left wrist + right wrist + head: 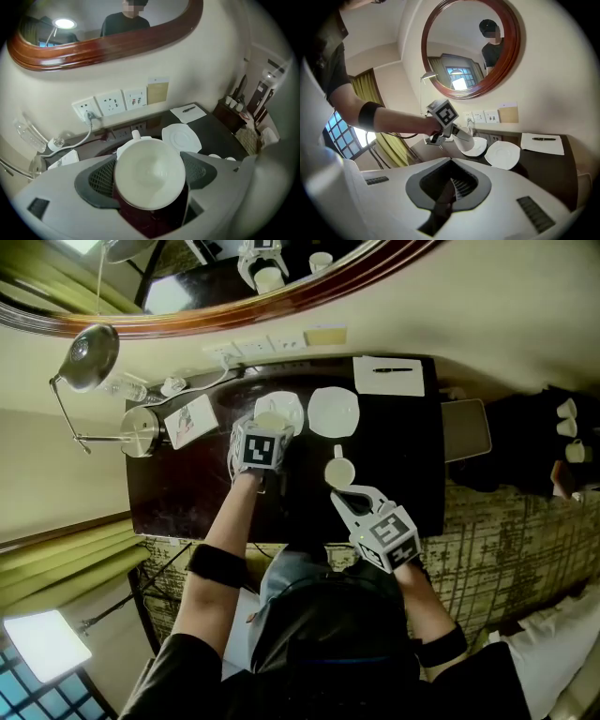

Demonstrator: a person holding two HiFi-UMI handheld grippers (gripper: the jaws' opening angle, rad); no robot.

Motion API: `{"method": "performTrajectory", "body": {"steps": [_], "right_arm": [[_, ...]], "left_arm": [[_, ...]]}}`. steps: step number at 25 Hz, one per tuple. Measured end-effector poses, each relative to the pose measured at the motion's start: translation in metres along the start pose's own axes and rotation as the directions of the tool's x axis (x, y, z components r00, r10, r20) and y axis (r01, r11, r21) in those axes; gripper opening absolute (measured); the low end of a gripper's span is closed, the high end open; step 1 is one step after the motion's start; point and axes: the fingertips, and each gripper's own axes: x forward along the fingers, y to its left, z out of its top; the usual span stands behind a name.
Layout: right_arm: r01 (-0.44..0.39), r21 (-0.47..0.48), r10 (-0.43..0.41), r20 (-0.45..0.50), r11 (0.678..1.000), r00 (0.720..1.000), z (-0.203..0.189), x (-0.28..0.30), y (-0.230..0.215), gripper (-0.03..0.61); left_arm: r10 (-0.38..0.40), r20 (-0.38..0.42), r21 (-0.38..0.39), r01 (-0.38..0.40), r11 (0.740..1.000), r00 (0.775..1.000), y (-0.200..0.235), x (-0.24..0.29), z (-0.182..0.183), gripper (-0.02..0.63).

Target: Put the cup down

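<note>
While the left gripper (150, 177) grips a white cup (464, 140) by its sides, with the pads pressed against the wall of the cup, the right gripper (450, 190) has its jaws fully together and nothing between them. The held cup is over the left one of two white saucers (284, 409) on the dark worktop (187, 484), and its open mouth faces the left gripper view. From the pictures I cannot tell if the cup touches this saucer. The second saucer (334, 412) lies just beside the first one, on its right, and it is bare. A second white cup (339, 472) stands on the worktop, nearer to the person, just in front of the tips of the right gripper. At the far right corner of the worktop lies a white notepad (388, 376) with a pen on it. On the left side there are a desk lamp (89, 357) and a printed card (192, 420). A round mirror (471, 47) with a wooden frame hangs on the wall above the sockets (115, 102).
</note>
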Motion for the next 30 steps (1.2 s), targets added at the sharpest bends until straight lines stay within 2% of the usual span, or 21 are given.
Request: {"method": "performTrajectory", "body": {"steps": [5,9,16,27,30], "right_arm": [[-0.035,-0.037,0.034,-0.032,0.999,0.999,0.003,0.02,0.017,0.0],[-0.048,-0.042,0.047,-0.023,0.998,0.999,0.011,0.035,0.02,0.0],[-0.034,-0.052,0.031,-0.057,0.998,0.998,0.019,0.056,0.009,0.0],[-0.035,-0.078,0.03,-0.066,0.996,0.997,0.034,0.062,0.009,0.0],[-0.01,-0.102,0.003,-0.063,0.995,0.998,0.039,0.061,0.004,0.0]], "left_arm": [[-0.019,-0.03,0.007,0.02,1.0,0.999,0.008,0.021,0.01,0.422],[-0.032,-0.057,0.019,0.033,0.999,0.998,0.011,0.035,0.01,0.422],[-0.025,-0.086,0.029,0.027,0.999,0.996,0.015,0.054,0.004,0.422],[-0.025,-0.031,0.006,0.025,1.0,0.999,0.016,0.058,0.007,0.428],[0.008,-0.011,0.02,-0.007,1.0,1.0,0.019,0.055,0.009,0.475]]}}
